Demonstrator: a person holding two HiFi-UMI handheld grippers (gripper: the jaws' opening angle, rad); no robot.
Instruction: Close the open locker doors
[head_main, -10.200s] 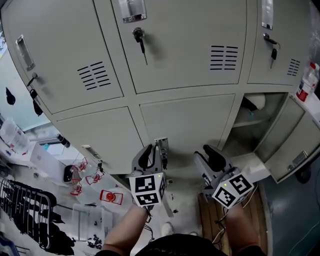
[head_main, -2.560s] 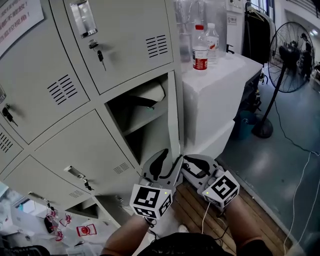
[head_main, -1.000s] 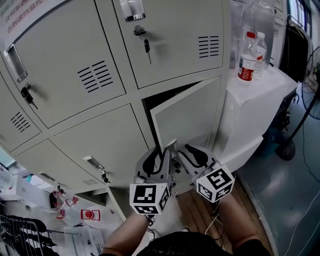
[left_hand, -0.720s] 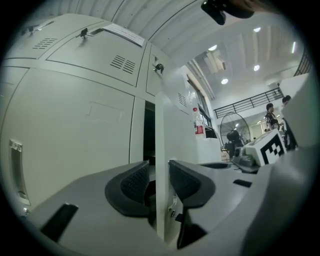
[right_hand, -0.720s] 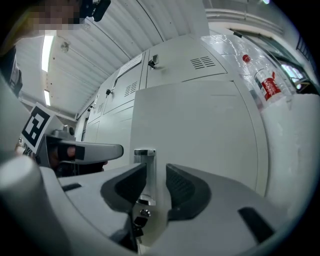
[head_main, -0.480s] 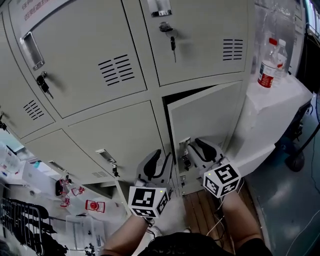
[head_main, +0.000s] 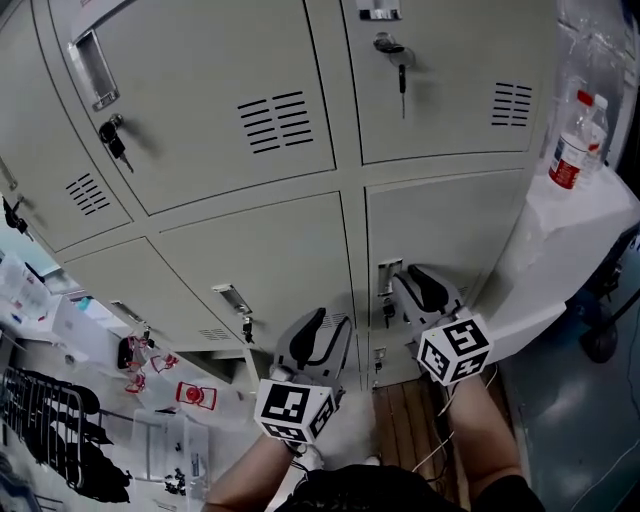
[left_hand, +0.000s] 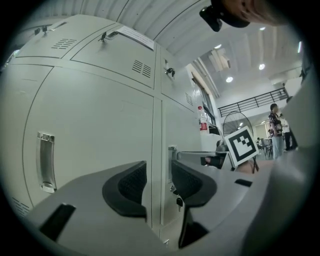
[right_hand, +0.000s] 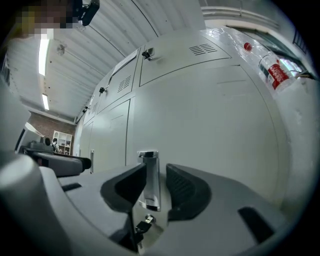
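Two grippers face the lockers. The right gripper (right_hand: 156, 179) has its jaws half apart around the chrome handle (right_hand: 152, 172) of the lower right locker door (head_main: 440, 225) — a slim gap shows at one pad — and that door lies flush in its frame. The left gripper (left_hand: 158, 176), its jaws just opening, holds nothing.

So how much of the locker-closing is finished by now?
Done: the lower right door sits flush with its neighbours. In hand: the right gripper is at that door's handle, jaws apart around it. To do: a bottom-row locker at lower left looks ajar, showing a dark gap.
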